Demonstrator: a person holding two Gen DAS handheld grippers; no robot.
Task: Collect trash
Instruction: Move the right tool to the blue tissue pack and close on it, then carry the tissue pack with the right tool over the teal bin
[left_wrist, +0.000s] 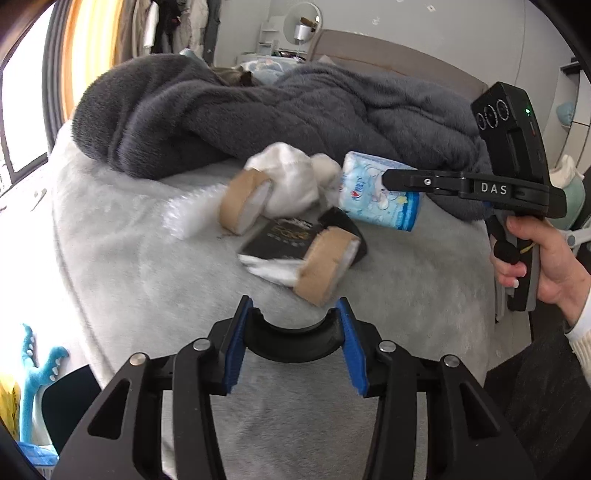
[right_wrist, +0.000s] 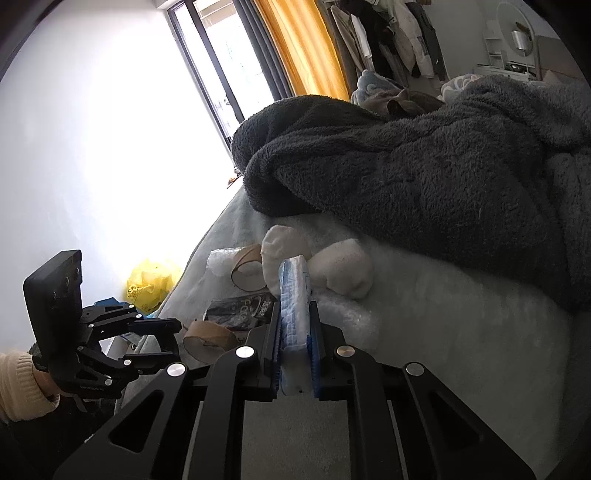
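Note:
My right gripper (right_wrist: 294, 328) is shut on a light blue printed packet (right_wrist: 293, 295), held above the bed; the packet also shows in the left wrist view (left_wrist: 369, 184) with the right gripper (left_wrist: 391, 181) clamped on it. My left gripper (left_wrist: 295, 314) is open and empty, just short of a brown cardboard tape roll (left_wrist: 321, 273). A black wrapper (left_wrist: 284, 236) lies behind that roll. A second tape roll (left_wrist: 243, 203) and crumpled white tissue (left_wrist: 291, 177) lie further back.
A dark grey fleece blanket (left_wrist: 258, 110) is piled across the back of the pale grey bed cover (left_wrist: 147, 277). A yellow bag (right_wrist: 151, 284) sits on the floor by the window. A blue plush toy (left_wrist: 33, 369) stands at the bed's left.

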